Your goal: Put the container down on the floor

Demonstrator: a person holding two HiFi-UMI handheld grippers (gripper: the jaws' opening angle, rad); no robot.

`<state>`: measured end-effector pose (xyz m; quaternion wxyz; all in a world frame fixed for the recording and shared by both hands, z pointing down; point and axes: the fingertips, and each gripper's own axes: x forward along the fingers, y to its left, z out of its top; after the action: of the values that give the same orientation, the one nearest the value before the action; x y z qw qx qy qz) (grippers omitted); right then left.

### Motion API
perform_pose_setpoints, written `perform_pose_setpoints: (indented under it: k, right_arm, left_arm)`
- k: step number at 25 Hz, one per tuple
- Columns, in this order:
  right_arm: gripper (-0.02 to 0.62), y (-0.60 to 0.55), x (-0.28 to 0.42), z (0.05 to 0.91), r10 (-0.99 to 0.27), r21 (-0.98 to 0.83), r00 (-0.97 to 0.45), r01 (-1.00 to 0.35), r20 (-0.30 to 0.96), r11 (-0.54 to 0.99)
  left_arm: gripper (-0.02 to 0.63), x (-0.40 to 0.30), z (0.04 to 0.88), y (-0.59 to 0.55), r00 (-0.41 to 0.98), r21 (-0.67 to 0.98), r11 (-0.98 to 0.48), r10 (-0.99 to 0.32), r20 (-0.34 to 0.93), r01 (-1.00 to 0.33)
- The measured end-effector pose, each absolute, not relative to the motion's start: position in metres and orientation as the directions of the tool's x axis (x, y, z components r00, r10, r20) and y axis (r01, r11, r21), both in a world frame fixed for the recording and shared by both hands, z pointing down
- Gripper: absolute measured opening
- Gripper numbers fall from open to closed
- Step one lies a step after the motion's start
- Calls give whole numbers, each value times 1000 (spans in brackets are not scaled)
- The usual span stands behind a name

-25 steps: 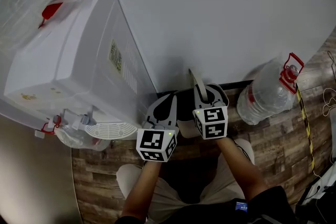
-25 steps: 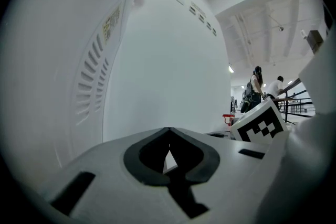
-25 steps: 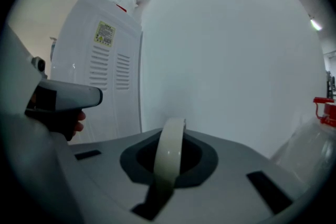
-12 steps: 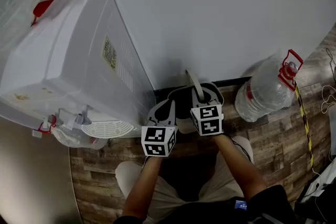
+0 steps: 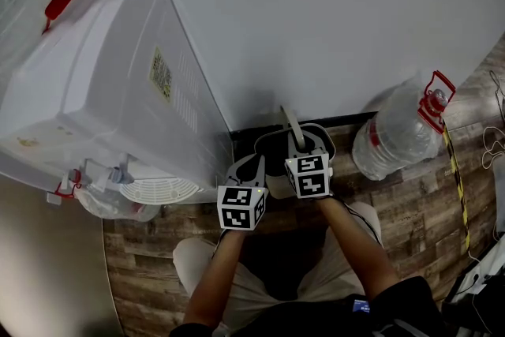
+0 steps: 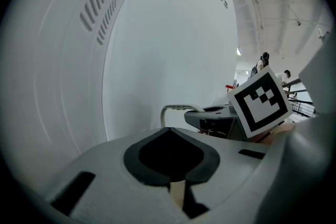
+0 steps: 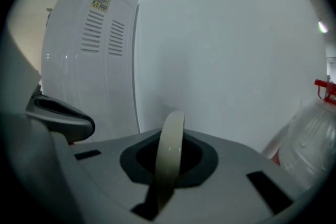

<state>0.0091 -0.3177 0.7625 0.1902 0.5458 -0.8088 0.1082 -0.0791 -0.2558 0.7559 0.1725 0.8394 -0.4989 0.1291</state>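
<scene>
the container hangs low between the two tongs, close against the dark skirting at the foot of the wall, with the white water dispenser on one side and the big water bottle on the other. the right gripper is clenched on the pale handle, which arches up through its jaws. the left gripper is clamped too, with a thin pale sliver of the container's edge pinched between its jaws. the base is hidden under the tongs and the person's arms, so it may or may not be touching the wood-patterned floor. the main risk is letting go too soon: if either grip opens while the base is in the air, the container drops, or swings on the other grip and tips over. the handle is a narrow band, so it could twist or slide through the right jaws if the load shifts. if one hand sinks faster than the other, the container tilts and lands on an edge. the gap is tight, so a sideways drift could knock the dispenser's tray or nudge the bottle.
</scene>
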Motion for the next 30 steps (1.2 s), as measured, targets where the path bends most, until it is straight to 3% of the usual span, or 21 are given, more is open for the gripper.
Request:
perform_pose_setpoints:
  k: [30]
  right_arm:
    - [31,-320,12,815,-818,17,-301,-935,490,355]
  left_arm:
    - [17,-78,785,-253,475,204,-430,-768,429,-880]
